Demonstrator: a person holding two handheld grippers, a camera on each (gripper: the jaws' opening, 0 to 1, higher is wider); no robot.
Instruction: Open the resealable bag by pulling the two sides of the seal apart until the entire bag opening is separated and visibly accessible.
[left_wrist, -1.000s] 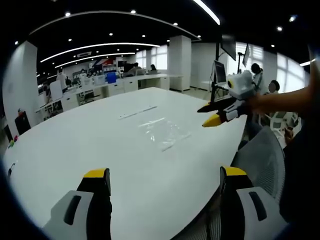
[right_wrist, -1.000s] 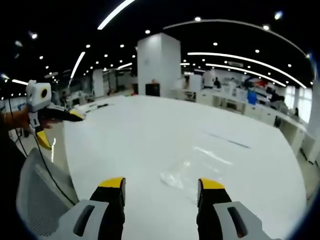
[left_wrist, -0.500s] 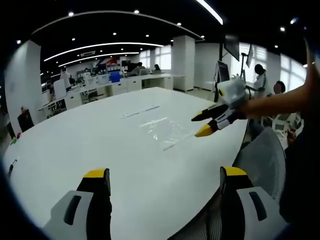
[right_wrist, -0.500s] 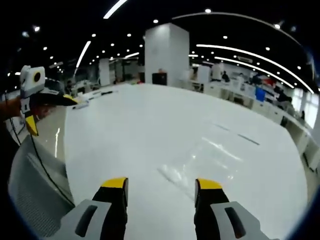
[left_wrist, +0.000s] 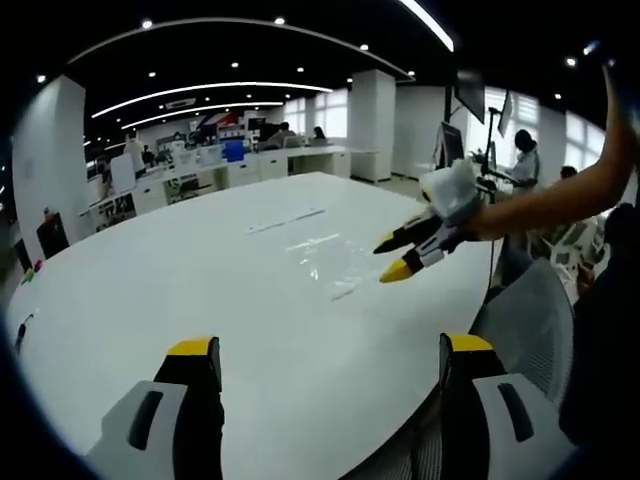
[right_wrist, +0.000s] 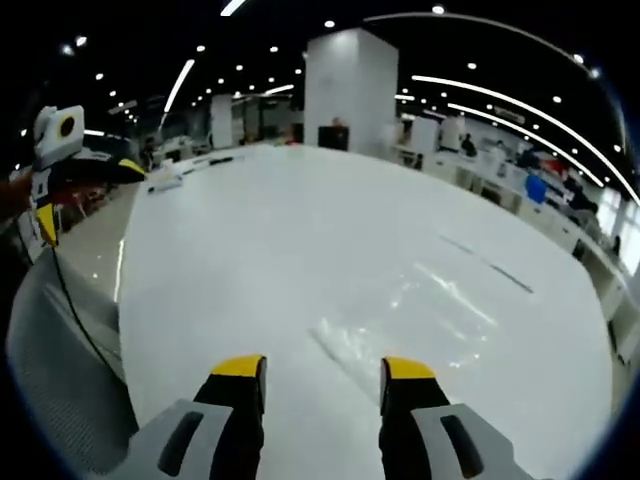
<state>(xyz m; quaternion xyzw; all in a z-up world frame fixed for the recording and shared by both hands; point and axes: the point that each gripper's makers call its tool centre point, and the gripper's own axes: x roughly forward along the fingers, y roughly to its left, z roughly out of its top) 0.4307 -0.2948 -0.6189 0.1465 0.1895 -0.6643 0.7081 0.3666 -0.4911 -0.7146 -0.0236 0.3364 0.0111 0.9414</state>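
A clear resealable bag (left_wrist: 335, 262) lies flat on the white oval table (left_wrist: 200, 280), toward its right side. My left gripper (left_wrist: 330, 345) hovers open over the table's near edge, well short of the bag. Held by a bare arm, my right gripper (left_wrist: 390, 258) reaches in from the right, its yellow tips apart just over the bag's near right edge. In the right gripper view the bag (right_wrist: 420, 320) lies just ahead of my open right gripper (right_wrist: 323, 367) on the table (right_wrist: 250, 240). The left gripper (right_wrist: 88, 195) shows far left, jaws apart.
A grey mesh chair (left_wrist: 530, 320) stands at the table's edge, also seen as a chair back (right_wrist: 50, 380). Two thin strips (left_wrist: 280, 220) lie beyond the bag. Desks, a white pillar (right_wrist: 350, 90) and people (left_wrist: 520, 155) stand behind.
My right gripper has come down and in toward the bag, which now sits closer to its tips. The left gripper has stayed about where it was.
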